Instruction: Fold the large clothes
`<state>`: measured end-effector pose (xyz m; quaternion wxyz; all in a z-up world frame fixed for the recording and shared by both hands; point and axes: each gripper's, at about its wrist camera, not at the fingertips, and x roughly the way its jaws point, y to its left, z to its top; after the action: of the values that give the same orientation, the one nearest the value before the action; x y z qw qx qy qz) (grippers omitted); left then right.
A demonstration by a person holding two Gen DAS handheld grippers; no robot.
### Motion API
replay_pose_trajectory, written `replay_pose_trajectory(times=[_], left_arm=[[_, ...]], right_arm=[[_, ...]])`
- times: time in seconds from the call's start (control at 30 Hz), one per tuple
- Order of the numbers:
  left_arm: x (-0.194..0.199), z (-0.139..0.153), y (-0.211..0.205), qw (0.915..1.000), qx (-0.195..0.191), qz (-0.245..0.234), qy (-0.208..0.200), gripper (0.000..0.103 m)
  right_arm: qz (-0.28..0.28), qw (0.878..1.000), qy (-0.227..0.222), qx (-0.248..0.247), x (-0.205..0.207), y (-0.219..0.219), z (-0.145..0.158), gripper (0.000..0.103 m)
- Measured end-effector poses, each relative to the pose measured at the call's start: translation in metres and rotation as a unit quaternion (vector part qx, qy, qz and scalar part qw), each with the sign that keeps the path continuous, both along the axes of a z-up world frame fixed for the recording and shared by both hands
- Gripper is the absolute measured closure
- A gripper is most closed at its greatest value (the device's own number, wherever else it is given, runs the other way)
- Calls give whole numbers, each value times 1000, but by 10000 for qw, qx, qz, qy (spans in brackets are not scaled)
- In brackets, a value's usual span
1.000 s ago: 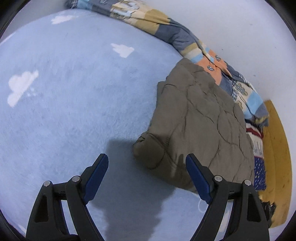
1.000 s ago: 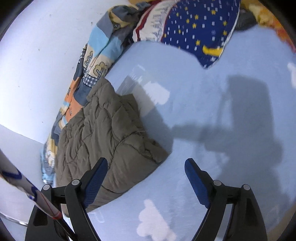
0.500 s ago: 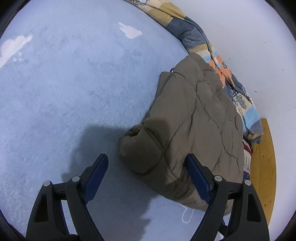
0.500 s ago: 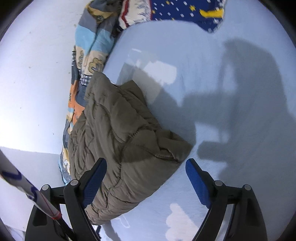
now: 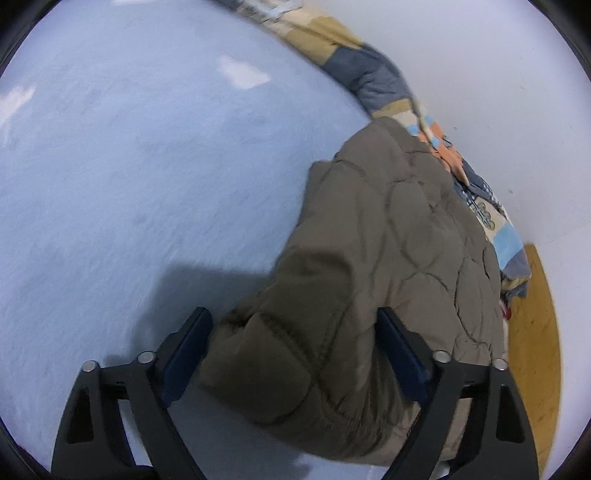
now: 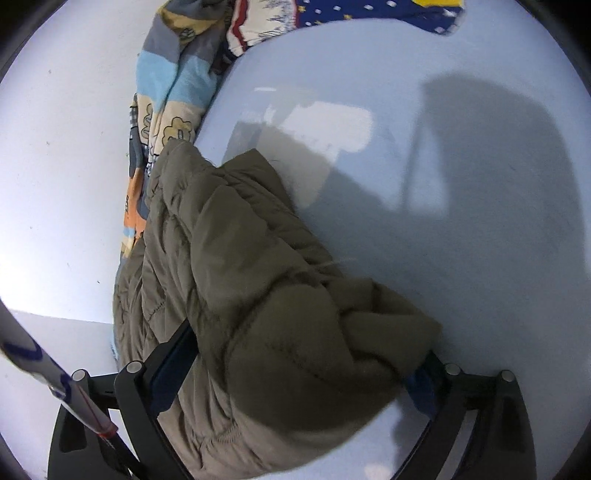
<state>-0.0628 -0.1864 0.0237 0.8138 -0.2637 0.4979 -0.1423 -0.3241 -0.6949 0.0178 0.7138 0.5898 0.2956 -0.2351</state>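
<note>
An olive-brown quilted jacket (image 5: pixel 388 240) lies folded on a pale blue bed sheet (image 5: pixel 147 166), against a patchwork quilt by the wall. My left gripper (image 5: pixel 293 321) straddles the jacket's near corner. Its jaws are closing and the padded fabric fills the gap between the blue pads (image 5: pixel 192 343). In the right wrist view the same jacket (image 6: pixel 240 277) bulges between the jaws of my right gripper (image 6: pixel 306 343), which are closing too. Its left pad (image 6: pixel 177 362) lies along the fabric, and the jacket hides most of the right pad.
The patchwork quilt (image 5: pixel 369 77) (image 6: pixel 173 85) is bunched along the white wall (image 5: pixel 498 92). A dark blue starred pillow (image 6: pixel 369 14) lies at the head of the bed. A wooden strip (image 5: pixel 535 350) runs beside the bed. A thin white rod (image 6: pixel 55 384) crosses the right view's lower left.
Both grippers have come down and forward onto the jacket. Its corners, which lay ahead of the fingertips, now sit between the jaws. The jaws have narrowed slightly.
</note>
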Motion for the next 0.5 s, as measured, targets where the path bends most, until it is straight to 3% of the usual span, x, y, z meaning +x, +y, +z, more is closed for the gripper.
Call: replay_pose_trajectory(times=[0.03, 0.1, 0.2, 0.27, 0.37, 0.43, 0.5], left_arm=[[0, 8, -9, 9990, 289, -181, -273, 37], [-5, 23, -25, 9935, 853, -326, -685, 46], [-13, 41, -45, 9777, 1599, -556, -1242, 59], [-15, 47, -48, 9730, 1747, -624, -1377, 62], [-17, 56, -43, 9731, 1661, -637, -1466, 65], [-18, 61, -43, 9712, 1662, -679, -1569, 66], [-23, 68, -41, 9672, 1722, -740, -1714, 66]], right_arm=[[101, 9998, 57, -185, 3, 1, 5, 22], [294, 9983, 161, -479, 7, 5, 15, 38], [701, 9868, 499, -1373, 18, 18, 36, 49], [985, 9706, 832, -2035, 28, 32, 51, 53], [1335, 9393, 1221, -2915, 41, 55, 69, 57], [1437, 9269, 1270, -3225, 42, 66, 77, 59], [1493, 9221, 1199, -3364, 41, 71, 85, 62]])
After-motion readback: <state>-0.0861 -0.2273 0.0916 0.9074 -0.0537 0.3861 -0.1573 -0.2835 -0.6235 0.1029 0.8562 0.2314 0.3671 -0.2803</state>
